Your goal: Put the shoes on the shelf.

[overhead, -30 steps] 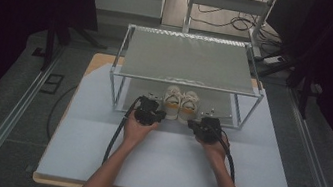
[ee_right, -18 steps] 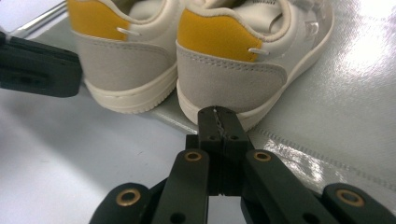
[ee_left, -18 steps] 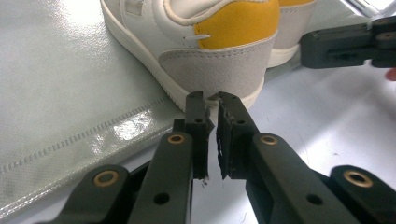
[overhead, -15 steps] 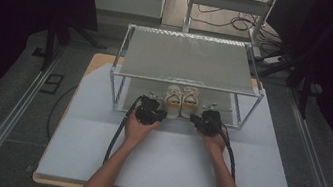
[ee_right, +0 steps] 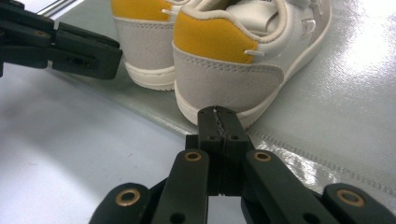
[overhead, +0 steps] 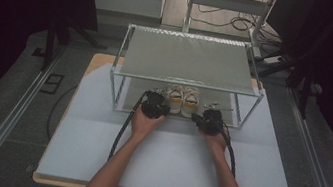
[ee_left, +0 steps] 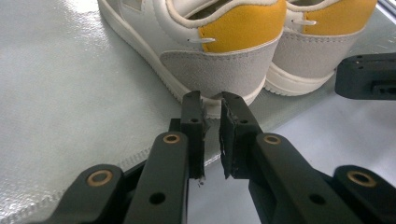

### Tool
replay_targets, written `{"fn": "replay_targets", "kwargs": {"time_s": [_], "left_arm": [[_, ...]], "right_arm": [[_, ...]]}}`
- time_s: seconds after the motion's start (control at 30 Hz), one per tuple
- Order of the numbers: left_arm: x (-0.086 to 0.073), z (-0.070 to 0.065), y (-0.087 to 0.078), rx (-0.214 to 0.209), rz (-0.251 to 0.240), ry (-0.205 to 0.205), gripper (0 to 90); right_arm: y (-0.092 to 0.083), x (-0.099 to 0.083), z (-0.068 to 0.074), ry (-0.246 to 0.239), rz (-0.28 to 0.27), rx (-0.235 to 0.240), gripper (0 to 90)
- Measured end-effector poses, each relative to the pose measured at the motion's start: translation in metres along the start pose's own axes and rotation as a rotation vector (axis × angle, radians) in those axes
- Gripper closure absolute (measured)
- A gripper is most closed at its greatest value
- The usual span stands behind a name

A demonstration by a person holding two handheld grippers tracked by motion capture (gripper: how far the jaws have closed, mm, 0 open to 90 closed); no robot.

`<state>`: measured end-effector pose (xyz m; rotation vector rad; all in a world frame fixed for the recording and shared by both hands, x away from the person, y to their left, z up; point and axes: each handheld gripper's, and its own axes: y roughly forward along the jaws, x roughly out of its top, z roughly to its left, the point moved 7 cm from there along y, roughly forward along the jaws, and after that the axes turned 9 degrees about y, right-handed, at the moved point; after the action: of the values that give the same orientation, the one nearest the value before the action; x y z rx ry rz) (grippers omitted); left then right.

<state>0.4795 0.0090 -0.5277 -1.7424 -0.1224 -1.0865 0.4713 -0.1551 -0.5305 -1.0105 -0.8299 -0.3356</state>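
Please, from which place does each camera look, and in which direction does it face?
High view: above the person's side, facing forward and down on the table; both forearms, left gripper, right gripper.
Left gripper view: on the left gripper, facing the left shoe; jaws slightly apart.
Right gripper view: on the right gripper, facing the right shoe; jaws together.
Shared: both gripper views show both shoes' heels.

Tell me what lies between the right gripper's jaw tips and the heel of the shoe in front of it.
Nothing: in the right gripper view the right gripper points at the shoe heel across bare grey mat.
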Motion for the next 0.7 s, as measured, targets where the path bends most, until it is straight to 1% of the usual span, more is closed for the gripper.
{"fn": "replay_targets", "kwargs": {"time_s": [0.1,0.2,0.23,0.3,0.4,0.43,0.47,0.5,0.53,0.57,0.67,0.7], "left_arm": [[0.0,-0.001,0.0,0.008,0.003,0.011,79.9],[0.0,-0.002,-0.002,-0.002,0.002,0.021,77.8],[0.0,-0.004,-0.003,0.001,0.004,0.002,77.5],[0.0,-0.006,-0.005,-0.001,-0.004,-0.011,76.1],[-0.003,-0.006,-0.013,-0.002,-0.024,-0.015,74.6],[-0.004,-0.004,-0.016,-0.006,-0.028,0.018,73.8],[-0.006,-0.007,-0.019,-0.008,-0.027,-0.02,72.9],[-0.008,-0.008,-0.022,-0.011,-0.027,-0.033,71.6],[-0.01,-0.007,-0.026,-0.011,-0.034,-0.015,70.5],[-0.013,-0.008,-0.03,-0.012,-0.04,-0.023,70.2],[-0.021,-0.009,-0.042,-0.01,-0.05,-0.014,66.3],[-0.023,-0.01,-0.045,-0.009,-0.054,-0.012,64.9]], "right_arm": [[0.0,0.001,-0.003,0.005,-0.006,-0.003,89.0],[0.001,0.0,-0.003,0.01,-0.005,-0.002,89.0],[0.0,0.0,-0.003,0.008,-0.003,-0.002,88.8],[0.0,0.0,-0.002,0.007,-0.003,0.0,87.5],[-0.003,0.0,-0.003,0.008,-0.005,0.0,86.1],[-0.004,0.0,-0.003,0.011,-0.012,0.001,85.7],[-0.007,0.0,-0.004,0.009,-0.012,0.004,84.5],[-0.009,0.0,-0.005,0.005,-0.013,0.006,83.5],[-0.012,-0.001,-0.005,0.002,-0.014,0.008,83.3],[-0.016,-0.001,-0.005,-0.002,-0.019,0.009,83.2],[-0.028,-0.004,-0.006,-0.015,-0.028,0.019,79.0],[-0.034,-0.005,-0.006,-0.021,-0.039,0.022,78.2]]}}
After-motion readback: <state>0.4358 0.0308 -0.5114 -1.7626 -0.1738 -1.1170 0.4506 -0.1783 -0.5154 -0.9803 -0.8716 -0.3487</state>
